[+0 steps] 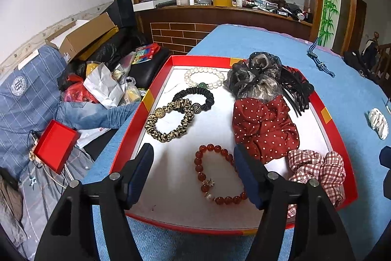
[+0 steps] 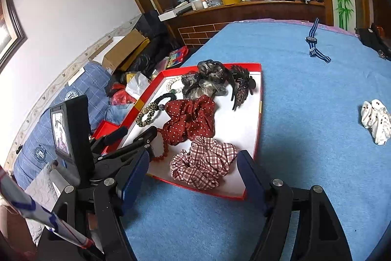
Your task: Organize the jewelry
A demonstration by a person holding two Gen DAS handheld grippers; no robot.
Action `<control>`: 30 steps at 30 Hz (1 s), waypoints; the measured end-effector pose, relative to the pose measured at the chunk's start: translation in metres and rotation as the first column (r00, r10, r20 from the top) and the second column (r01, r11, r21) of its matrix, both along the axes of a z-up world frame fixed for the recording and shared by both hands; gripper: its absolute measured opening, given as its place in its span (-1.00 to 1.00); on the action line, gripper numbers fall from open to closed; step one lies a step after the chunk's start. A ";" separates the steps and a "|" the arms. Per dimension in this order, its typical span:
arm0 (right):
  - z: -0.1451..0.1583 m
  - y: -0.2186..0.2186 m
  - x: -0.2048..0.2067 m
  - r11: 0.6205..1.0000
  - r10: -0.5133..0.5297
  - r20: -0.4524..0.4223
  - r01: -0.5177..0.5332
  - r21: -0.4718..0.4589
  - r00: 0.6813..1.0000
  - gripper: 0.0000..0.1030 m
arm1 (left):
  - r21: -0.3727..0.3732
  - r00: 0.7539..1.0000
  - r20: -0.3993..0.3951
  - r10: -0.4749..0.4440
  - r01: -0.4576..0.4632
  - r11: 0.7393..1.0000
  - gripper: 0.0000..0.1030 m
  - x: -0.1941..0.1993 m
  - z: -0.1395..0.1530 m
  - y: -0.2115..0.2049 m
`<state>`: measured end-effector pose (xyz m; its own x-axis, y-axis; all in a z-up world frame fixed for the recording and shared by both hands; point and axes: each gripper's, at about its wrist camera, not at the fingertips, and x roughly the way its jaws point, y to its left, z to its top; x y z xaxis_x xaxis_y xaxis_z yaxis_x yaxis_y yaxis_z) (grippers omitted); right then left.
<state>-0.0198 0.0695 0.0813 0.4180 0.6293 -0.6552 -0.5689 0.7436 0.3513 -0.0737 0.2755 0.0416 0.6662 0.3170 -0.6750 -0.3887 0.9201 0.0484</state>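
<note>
A red-rimmed tray [image 1: 156, 80] lies on the blue tablecloth [image 2: 305, 89]. It holds a red bead bracelet [image 1: 202, 177], a leopard scrunchie [image 1: 168, 126], a black hair tie [image 1: 195, 97], a pearl bracelet [image 1: 204, 77], a red dotted scrunchie [image 1: 266, 129], a plaid scrunchie [image 2: 202, 163], a grey scrunchie [image 1: 256, 75] and a black hair clip [image 2: 242, 87]. My left gripper [image 1: 194, 163] stands open over the bead bracelet, its pads off it. Above the tray's near right corner my right gripper [image 2: 193, 173] is open, the plaid scrunchie lying free beneath it.
A white dotted scrunchie [image 2: 375, 121] and a striped watch [image 2: 315, 43] lie on the cloth right of the tray. Left of the table, a heap of clothes, bags, cardboard boxes and a small red box [image 1: 55, 146]. A cluttered wooden counter [image 1: 220, 9] stands behind.
</note>
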 end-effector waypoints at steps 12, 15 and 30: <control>0.004 -0.026 -0.023 0.996 -0.068 0.079 0.072 -0.050 0.995 0.81 | 0.079 0.997 0.052 0.061 -0.065 0.995 0.81 -0.028 0.028 -0.020; 0.008 -0.033 -0.032 0.994 -0.082 0.111 0.089 -0.059 0.990 0.83 | 0.115 0.991 0.095 0.099 -0.109 0.987 0.95 -0.042 0.041 -0.024; -0.001 -0.044 -0.069 0.990 -0.105 0.196 0.122 -0.076 0.975 0.84 | 0.249 0.969 0.111 0.220 -0.241 0.938 0.95 -0.093 0.048 -0.041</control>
<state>-0.0886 0.0250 0.0802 0.6059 0.5148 -0.6066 -0.5291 0.8301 0.1759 -0.1663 0.2349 0.0892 0.6023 0.6245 -0.4972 -0.6011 0.7647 0.2323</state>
